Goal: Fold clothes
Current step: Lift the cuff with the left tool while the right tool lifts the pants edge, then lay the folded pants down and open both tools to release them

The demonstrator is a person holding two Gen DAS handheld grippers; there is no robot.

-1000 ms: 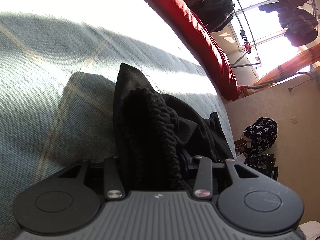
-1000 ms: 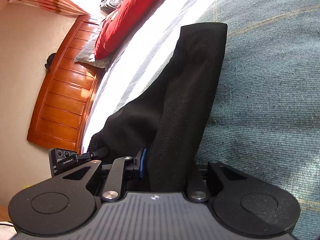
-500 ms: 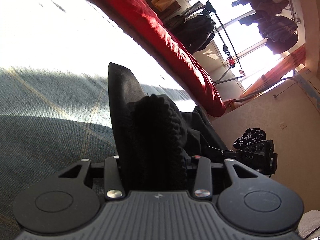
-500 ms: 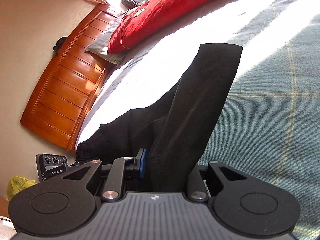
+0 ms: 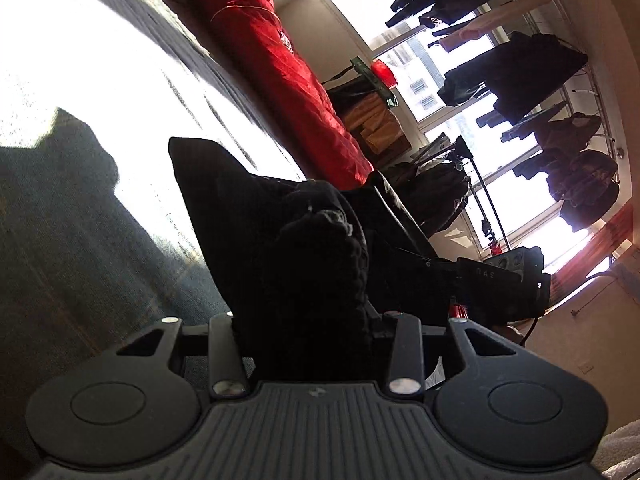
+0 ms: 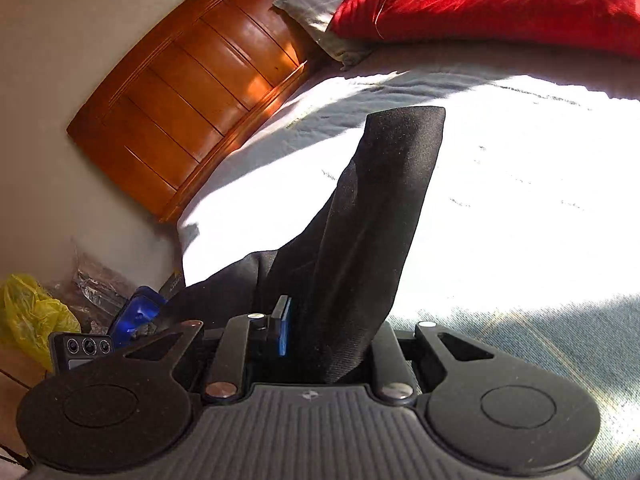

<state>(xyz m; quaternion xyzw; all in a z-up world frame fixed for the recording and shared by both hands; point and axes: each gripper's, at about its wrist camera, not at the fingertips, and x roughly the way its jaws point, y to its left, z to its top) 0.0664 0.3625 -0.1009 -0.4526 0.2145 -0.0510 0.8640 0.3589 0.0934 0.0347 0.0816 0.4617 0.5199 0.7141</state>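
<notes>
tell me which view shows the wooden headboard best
The right wrist view: the wooden headboard stands there sunlit, nearly whole, behind the grey pillow. The left wrist view shows none of it, only the bed, the red quilt and the windows.

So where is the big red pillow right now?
In the right wrist view the shiny red pillow lies top right at the head of the bed, beside a grey pillow and the orange wooden headboard.

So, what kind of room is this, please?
Most likely a bedroom in a home. There is a bed with a wooden headboard, a red pillow and a grey pillow, and clothes hang on a rack by the window.
</notes>
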